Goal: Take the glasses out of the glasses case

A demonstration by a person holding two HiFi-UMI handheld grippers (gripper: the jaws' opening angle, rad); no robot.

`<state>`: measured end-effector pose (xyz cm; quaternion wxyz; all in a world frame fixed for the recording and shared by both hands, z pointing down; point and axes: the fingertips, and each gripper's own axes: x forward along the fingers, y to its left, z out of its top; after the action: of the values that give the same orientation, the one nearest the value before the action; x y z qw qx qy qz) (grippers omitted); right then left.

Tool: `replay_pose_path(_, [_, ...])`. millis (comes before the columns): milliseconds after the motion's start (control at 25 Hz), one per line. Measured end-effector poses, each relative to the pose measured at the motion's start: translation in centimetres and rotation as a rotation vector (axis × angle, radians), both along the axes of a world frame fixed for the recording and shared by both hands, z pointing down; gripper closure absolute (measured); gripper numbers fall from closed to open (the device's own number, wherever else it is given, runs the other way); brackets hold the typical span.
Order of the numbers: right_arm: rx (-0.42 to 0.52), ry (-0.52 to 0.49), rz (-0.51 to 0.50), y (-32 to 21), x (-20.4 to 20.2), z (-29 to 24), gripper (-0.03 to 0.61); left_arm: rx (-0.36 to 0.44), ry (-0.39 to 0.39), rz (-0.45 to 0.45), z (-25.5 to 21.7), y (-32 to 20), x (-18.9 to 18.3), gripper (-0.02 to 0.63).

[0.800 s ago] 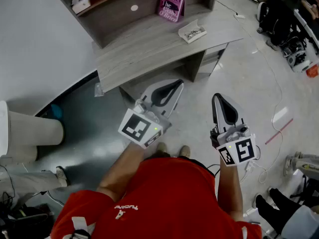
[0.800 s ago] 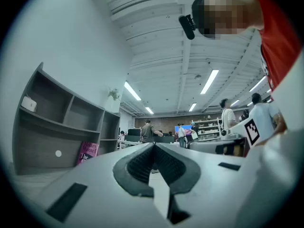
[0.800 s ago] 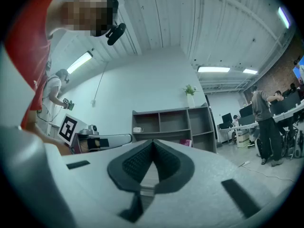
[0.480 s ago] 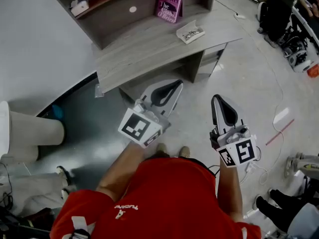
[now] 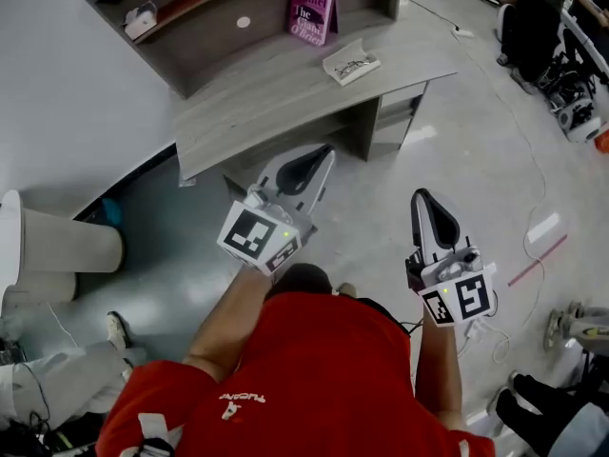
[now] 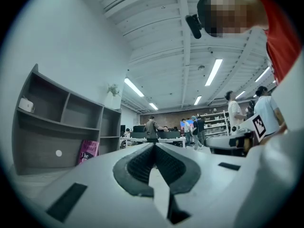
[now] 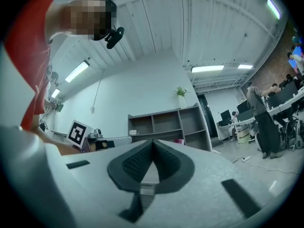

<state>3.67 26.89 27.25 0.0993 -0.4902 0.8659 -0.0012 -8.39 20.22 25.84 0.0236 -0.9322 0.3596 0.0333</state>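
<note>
Grey wood-grain worktop (image 5: pixel 252 98) carries the pale glasses case (image 5: pixel 341 69), lying open toward the right end with the dark-rimmed glasses (image 5: pixel 355 64) in it, just before a pink book (image 5: pixel 309 10) leaning in the shelf unit (image 5: pixel 205 27). Well short of the front edge, the left gripper (image 5: pixel 322 152) and right gripper (image 5: pixel 423 198) each hold ribbed black jaws pressed together on nothing. Only the head view shows the case; the left gripper view catches the book, and the right gripper view shows a plant (image 7: pixel 180 92) atop the shelves.
</note>
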Motion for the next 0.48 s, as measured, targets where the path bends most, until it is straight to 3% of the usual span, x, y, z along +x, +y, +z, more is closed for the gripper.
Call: replay_pose_path(480, [-0.023, -0.006, 0.001, -5.1, 3.1, 1.8, 0.575, -0.006, -0.050, -0.023, 2.3, -7.4, 2.0, 0.601])
